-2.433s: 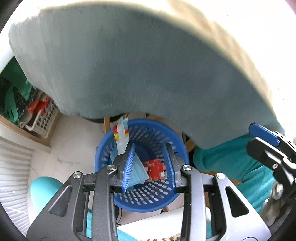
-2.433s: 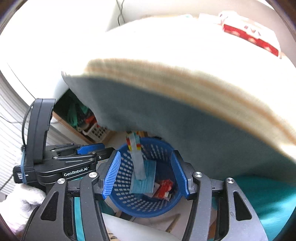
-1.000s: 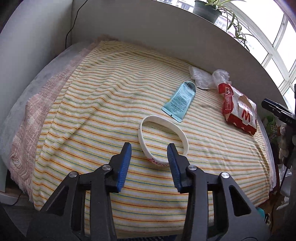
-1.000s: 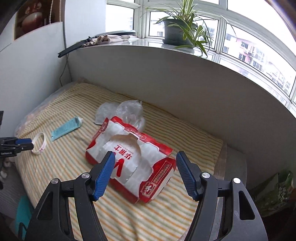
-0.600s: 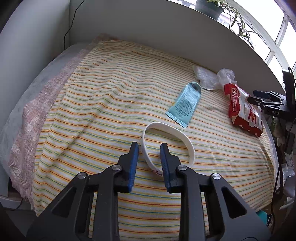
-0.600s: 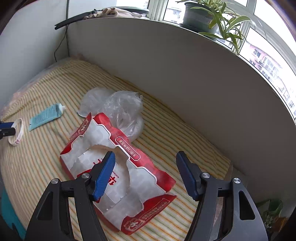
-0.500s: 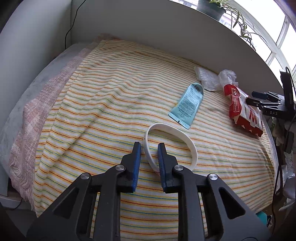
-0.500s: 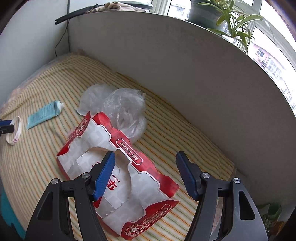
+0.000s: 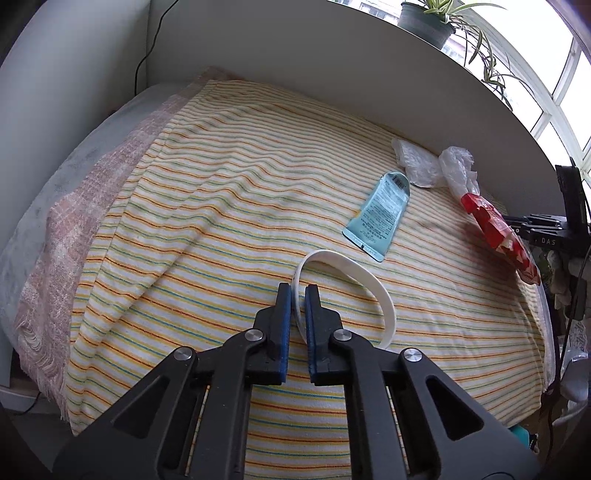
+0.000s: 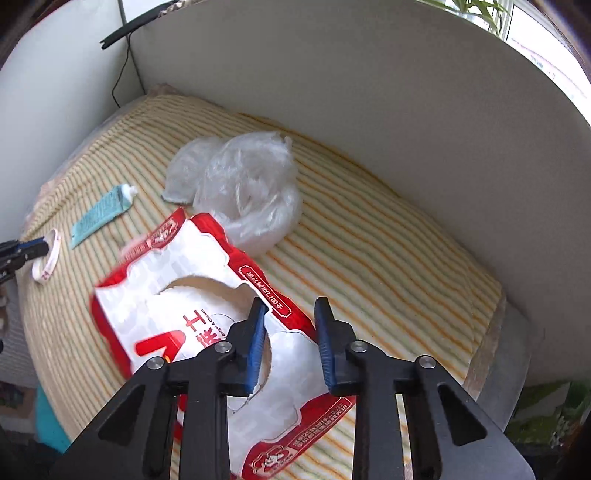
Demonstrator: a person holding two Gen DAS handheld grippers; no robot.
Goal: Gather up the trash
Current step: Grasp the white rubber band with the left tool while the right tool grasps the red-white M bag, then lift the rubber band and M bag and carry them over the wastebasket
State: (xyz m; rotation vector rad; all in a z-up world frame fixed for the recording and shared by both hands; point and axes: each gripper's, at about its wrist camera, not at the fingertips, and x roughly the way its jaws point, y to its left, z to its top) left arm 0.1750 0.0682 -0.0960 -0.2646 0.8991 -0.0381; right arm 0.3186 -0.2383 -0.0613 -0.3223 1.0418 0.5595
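On the striped bedspread [image 9: 221, 206] lies a white ring [image 9: 369, 280]. My left gripper [image 9: 297, 295] is shut on the ring's near rim, which stands between the blue pads. A red-and-white paper bag [image 10: 177, 295] lies further right. My right gripper [image 10: 291, 310] is down over it and its jaws are closing, with the bag's red top edge between them. I see no pad pressing on the paper. A light-blue tube [image 9: 384, 214] and crumpled clear plastic bags [image 10: 251, 192] lie beyond. In the right wrist view the left gripper [image 10: 37, 251] holds the ring [image 10: 48, 266] at the far left.
A grey curved wall [image 9: 332, 74] backs the bed, with a potted plant [image 9: 428, 18] on the sill above. A black cable [image 9: 147, 55] hangs in the left corner. The spread's pink fringe [image 9: 48, 266] falls off the left edge. A bare mattress corner [image 10: 517, 332] shows at right.
The left jaws have closed onto the white ring's rim without shifting place. The right gripper has dropped toward the red-and-white bag and tilted down, and its jaws have narrowed over the bag's top edge.
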